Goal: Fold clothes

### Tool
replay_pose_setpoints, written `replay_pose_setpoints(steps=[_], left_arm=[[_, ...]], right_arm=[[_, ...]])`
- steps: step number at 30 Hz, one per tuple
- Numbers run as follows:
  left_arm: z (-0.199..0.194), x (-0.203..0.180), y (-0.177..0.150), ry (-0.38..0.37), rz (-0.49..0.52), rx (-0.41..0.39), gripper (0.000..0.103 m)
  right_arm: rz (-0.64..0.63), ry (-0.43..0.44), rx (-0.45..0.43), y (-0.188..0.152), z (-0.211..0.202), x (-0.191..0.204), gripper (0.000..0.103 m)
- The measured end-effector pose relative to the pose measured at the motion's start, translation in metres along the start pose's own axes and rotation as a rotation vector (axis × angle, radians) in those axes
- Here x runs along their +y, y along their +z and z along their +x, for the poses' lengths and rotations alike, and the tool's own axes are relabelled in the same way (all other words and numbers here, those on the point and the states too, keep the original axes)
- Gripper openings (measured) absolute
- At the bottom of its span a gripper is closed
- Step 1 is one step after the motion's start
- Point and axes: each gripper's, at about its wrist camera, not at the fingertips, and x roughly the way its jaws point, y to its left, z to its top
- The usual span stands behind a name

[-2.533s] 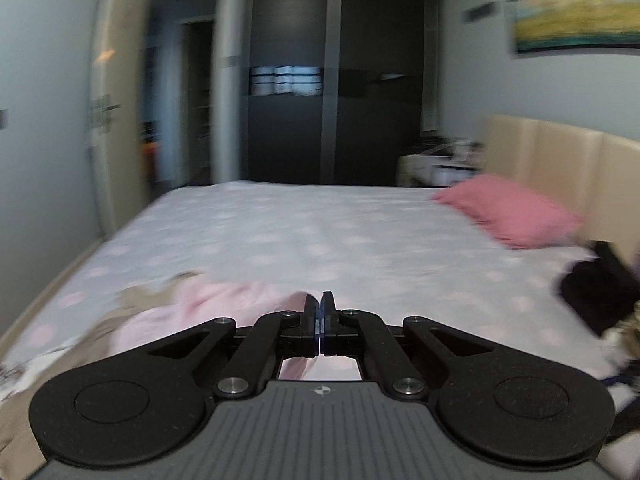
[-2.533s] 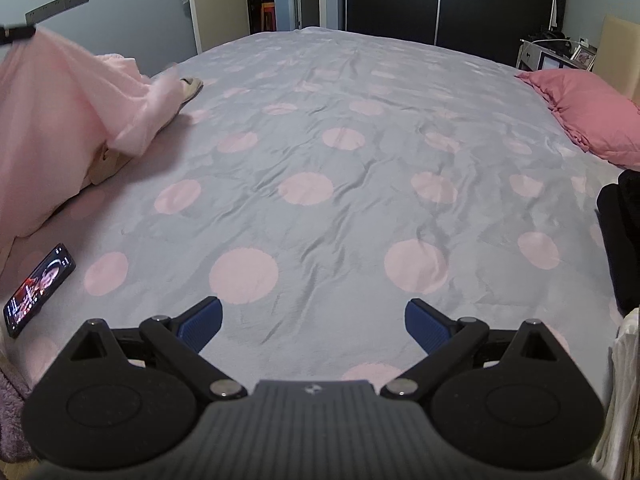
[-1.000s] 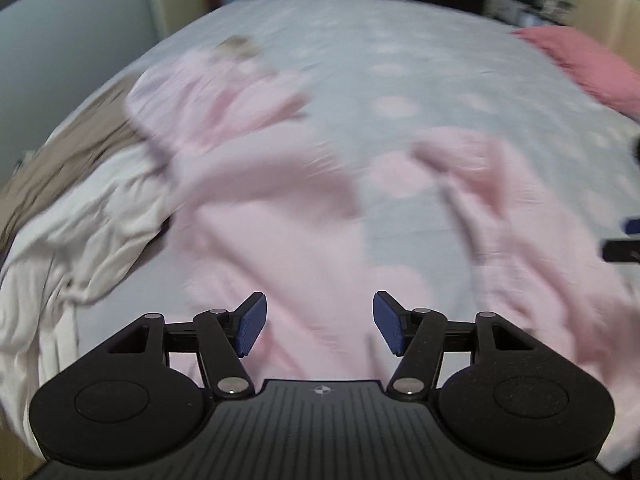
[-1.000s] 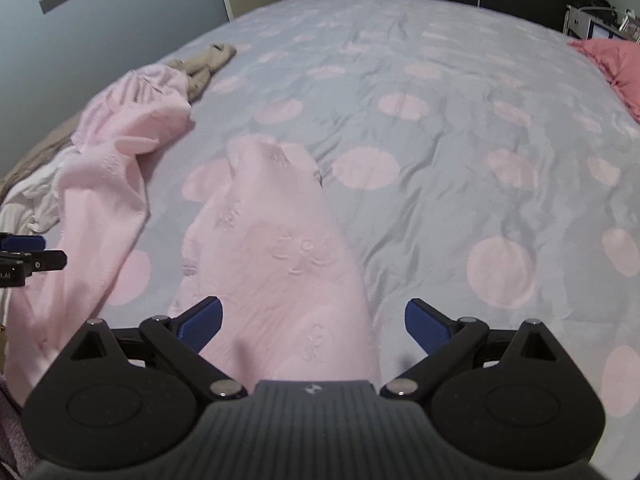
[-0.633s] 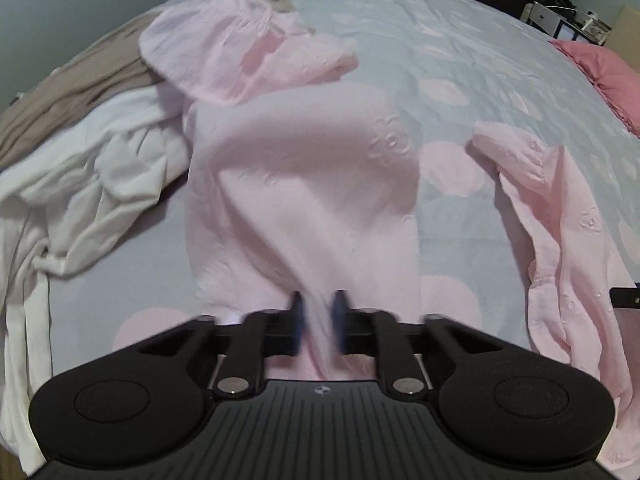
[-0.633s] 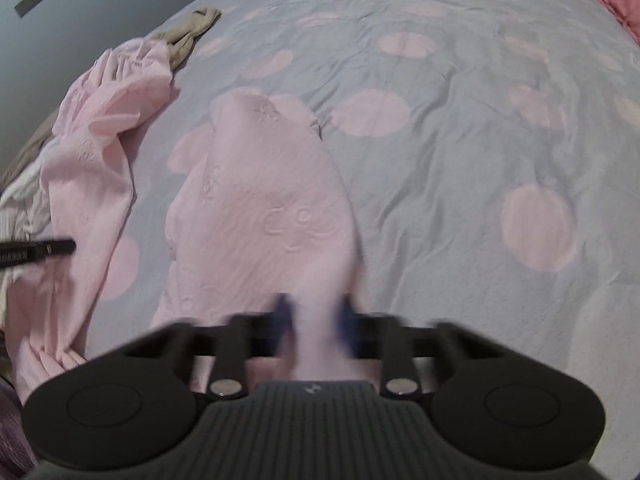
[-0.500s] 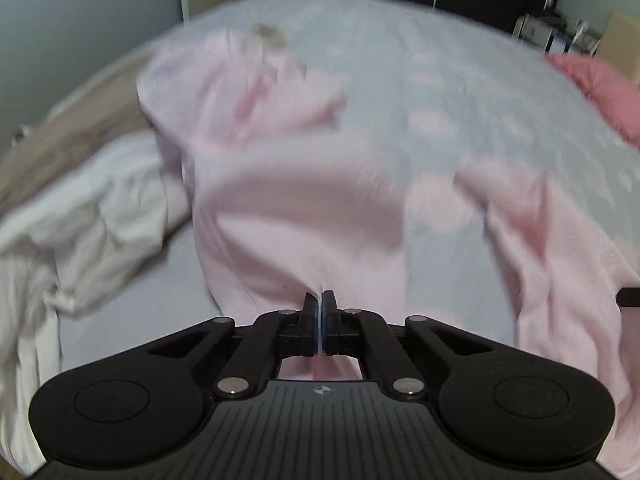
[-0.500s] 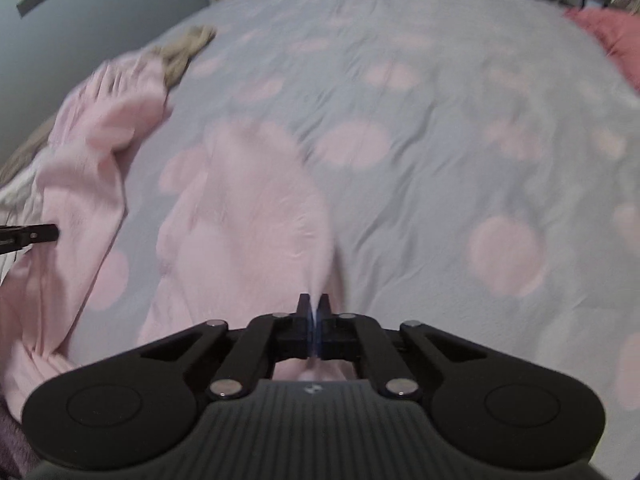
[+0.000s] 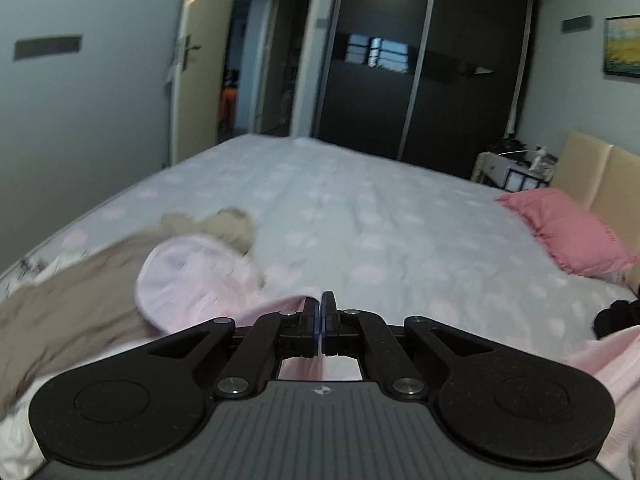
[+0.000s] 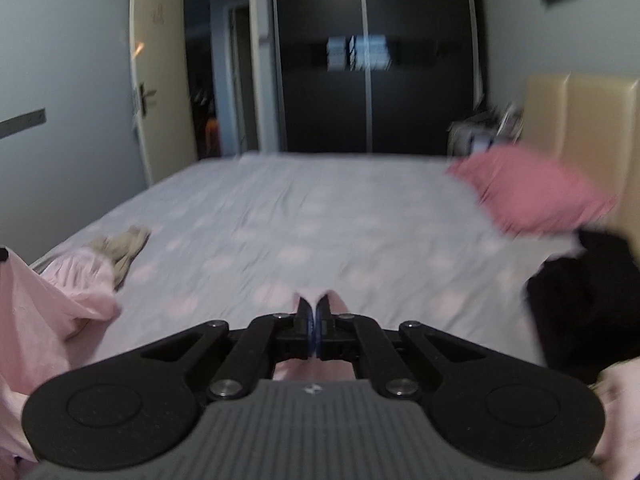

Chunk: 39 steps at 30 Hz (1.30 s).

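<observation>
A pink pillow (image 9: pixel 568 232) is lying against the beige headboard (image 9: pixel 600 176); a dark wardrobe (image 9: pixel 420 60) is standing beyond the polka-dot bedspread (image 9: pixel 380 220).

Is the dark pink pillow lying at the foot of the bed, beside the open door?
No: the dark pink pillow lies against the beige padded headboard, across the bed from the door.

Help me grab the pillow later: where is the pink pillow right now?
The pink pillow lies at the bed's right side in both views, against the beige headboard, near the black clothes.
</observation>
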Motion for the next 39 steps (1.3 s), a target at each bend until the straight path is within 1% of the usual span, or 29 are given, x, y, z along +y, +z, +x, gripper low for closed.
replay_pose_setpoints(steps=[2, 5, 8, 10, 12, 13, 14, 15, 16, 17, 18, 19, 20, 21, 22, 23, 26, 28, 31, 33, 35, 39], left_arm=[[0.002, -0.024, 0.016, -0.032, 0.034, -0.018, 0.0], [0.008, -0.066, 0.036, -0.095, 0.081, -0.049, 0.0], [0.017, -0.114, 0.054, -0.169, 0.147, -0.106, 0.0], [0.019, -0.146, 0.07, -0.218, 0.183, -0.157, 0.0], [0.027, -0.184, 0.088, -0.271, 0.236, -0.168, 0.0], [0.036, -0.202, 0.095, -0.284, 0.261, -0.136, 0.0], [0.048, -0.22, 0.101, -0.29, 0.285, -0.084, 0.0], [0.062, -0.235, 0.105, -0.292, 0.302, -0.029, 0.0], [0.078, -0.248, 0.104, -0.295, 0.32, 0.035, 0.007], [0.093, -0.259, 0.1, -0.297, 0.336, 0.092, 0.022], [0.106, -0.265, 0.094, -0.294, 0.347, 0.136, 0.03], [0.117, -0.27, 0.086, -0.292, 0.355, 0.172, 0.041], [0.125, -0.271, 0.076, -0.292, 0.364, 0.188, 0.042], [0.131, -0.271, 0.066, -0.287, 0.376, 0.186, 0.043], [0.134, -0.268, 0.057, -0.28, 0.393, 0.19, 0.046], [0.136, -0.264, 0.047, -0.272, 0.411, 0.201, 0.046], [0.137, -0.246, 0.021, -0.251, 0.455, 0.242, 0.047], [0.133, -0.229, 0.006, -0.234, 0.48, 0.269, 0.047], [0.127, -0.189, -0.014, -0.177, 0.517, 0.302, 0.052], [0.124, -0.159, -0.028, -0.129, 0.514, 0.35, 0.052], [0.124, -0.129, -0.041, -0.076, 0.495, 0.41, 0.052], [0.13, -0.071, -0.068, 0.019, 0.422, 0.517, 0.052]], right_arm=[[-0.018, -0.041, -0.047, 0.01, -0.018, -0.011, 0.002], [-0.057, -0.113, -0.095, 0.025, -0.039, -0.028, 0.002], [-0.108, -0.214, -0.14, 0.041, -0.048, -0.046, 0.002], [-0.123, -0.271, -0.159, 0.05, -0.05, -0.059, 0.002], [-0.122, -0.288, -0.142, 0.056, -0.047, -0.074, 0.002], [-0.124, -0.289, -0.12, 0.056, -0.042, -0.08, 0.002], [-0.126, -0.29, -0.099, 0.056, -0.036, -0.086, 0.002], [-0.123, -0.294, -0.08, 0.052, -0.03, -0.093, 0.005], [-0.119, -0.297, -0.061, 0.048, -0.024, -0.099, 0.007], [-0.11, -0.299, -0.037, 0.043, -0.018, -0.107, 0.011], [-0.096, -0.296, -0.005, 0.037, -0.011, -0.113, 0.016], [-0.076, -0.29, 0.033, 0.031, -0.004, -0.119, 0.026], [-0.063, -0.281, 0.065, 0.027, 0.001, -0.123, 0.034], [-0.055, -0.264, 0.097, 0.024, 0.006, -0.126, 0.036], [-0.055, -0.244, 0.116, 0.022, 0.009, -0.128, 0.038], [-0.067, -0.23, 0.128, 0.019, 0.012, -0.127, 0.041], [-0.124, -0.19, 0.155, 0.006, 0.02, -0.119, 0.043], [-0.159, -0.144, 0.192, -0.007, 0.025, -0.112, 0.044], [-0.22, -0.095, 0.243, -0.022, 0.034, -0.099, 0.046], [-0.259, -0.075, 0.268, -0.03, 0.041, -0.089, 0.046], [-0.289, -0.059, 0.289, -0.035, 0.045, -0.081, 0.05], [-0.307, -0.037, 0.314, -0.041, 0.057, -0.072, 0.053]])
